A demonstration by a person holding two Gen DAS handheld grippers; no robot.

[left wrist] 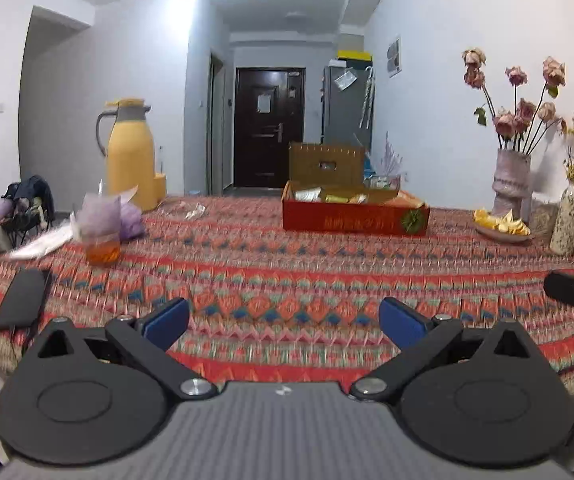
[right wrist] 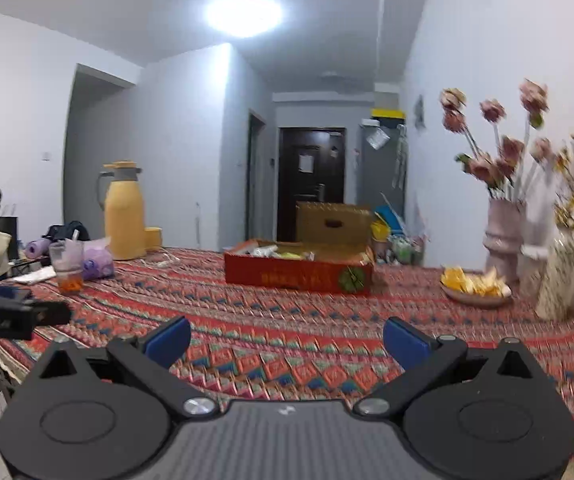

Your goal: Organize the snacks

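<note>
A shallow red cardboard box (left wrist: pixel 354 219) (right wrist: pixel 299 276) holding several snack packets (left wrist: pixel 329 196) (right wrist: pixel 283 253) sits far across the patterned tablecloth (left wrist: pixel 287 272) (right wrist: pixel 287 332), its brown lid standing open behind it. My left gripper (left wrist: pixel 285 320) hovers open over the near edge of the table, nothing between its blue pads. My right gripper (right wrist: pixel 287 342) is open and empty too, over the near edge further right. Each gripper shows at the border of the other's view.
A yellow thermos jug (left wrist: pixel 131 152) (right wrist: pixel 124 212), a plastic cup with orange drink (left wrist: pixel 101 236) (right wrist: pixel 67 266) and a purple bag stand at the left. A black flat object (left wrist: pixel 21 298) lies near left. A plate of orange peel (left wrist: pixel 503 226) (right wrist: pixel 473 286) and flower vases (left wrist: pixel 513 180) (right wrist: pixel 503 236) stand at the right. A person sits at the far left in the right wrist view.
</note>
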